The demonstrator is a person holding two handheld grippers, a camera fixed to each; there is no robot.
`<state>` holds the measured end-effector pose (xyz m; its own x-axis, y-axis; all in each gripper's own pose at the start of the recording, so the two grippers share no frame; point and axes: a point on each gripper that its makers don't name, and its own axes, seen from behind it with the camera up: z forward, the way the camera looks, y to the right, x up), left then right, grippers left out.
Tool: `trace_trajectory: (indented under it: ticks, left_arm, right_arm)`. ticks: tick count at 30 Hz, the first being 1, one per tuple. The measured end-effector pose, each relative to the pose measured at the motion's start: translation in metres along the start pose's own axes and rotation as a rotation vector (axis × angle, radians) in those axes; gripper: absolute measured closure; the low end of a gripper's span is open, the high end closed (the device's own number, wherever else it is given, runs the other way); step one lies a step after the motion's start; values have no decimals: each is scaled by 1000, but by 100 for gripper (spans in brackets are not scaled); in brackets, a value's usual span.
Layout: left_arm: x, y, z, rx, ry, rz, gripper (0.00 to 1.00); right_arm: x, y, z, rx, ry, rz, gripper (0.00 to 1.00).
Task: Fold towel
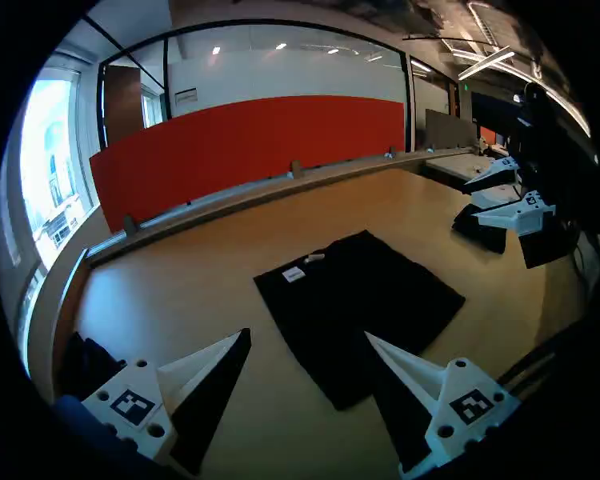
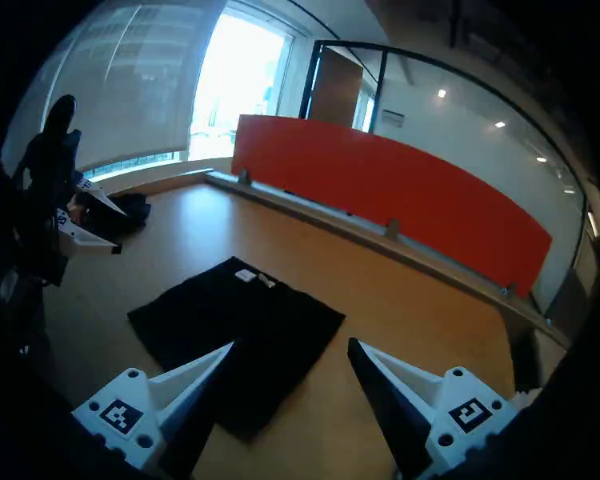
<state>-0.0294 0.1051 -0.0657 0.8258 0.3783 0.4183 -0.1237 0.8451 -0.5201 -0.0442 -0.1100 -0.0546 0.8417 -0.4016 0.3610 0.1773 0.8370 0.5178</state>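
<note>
Towel [image 1: 356,300], black, lies spread flat near the middle of the wooden table [image 1: 180,280], with a small white label [image 1: 294,274] on its upper face close to the far edge. No corner is lifted and no fold is under way.

Left gripper [image 1: 306,334] hangs above the near edge of the cloth, fingers spread wide, holding nothing and touching nothing. Right gripper [image 2: 291,342] is in the same condition on its own side: fingers parted, empty, clear of the cloth. A red partition [image 1: 252,152] runs along the far side of the table.

Assessment: the step in hand appears to be the approach before a grasp. The next move would call for lowering each claw onto a corner of one edge, pinching both together, then carrying that edge across to the opposite one.
</note>
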Motion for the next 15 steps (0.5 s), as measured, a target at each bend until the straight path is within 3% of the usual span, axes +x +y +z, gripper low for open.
trace_trajectory:
  ticks: [15]
  left_arm:
    - [-71,25,27,-77,-153,-1,6]
  right_arm:
    - [-76,-30,23,67,-136,-2,0]
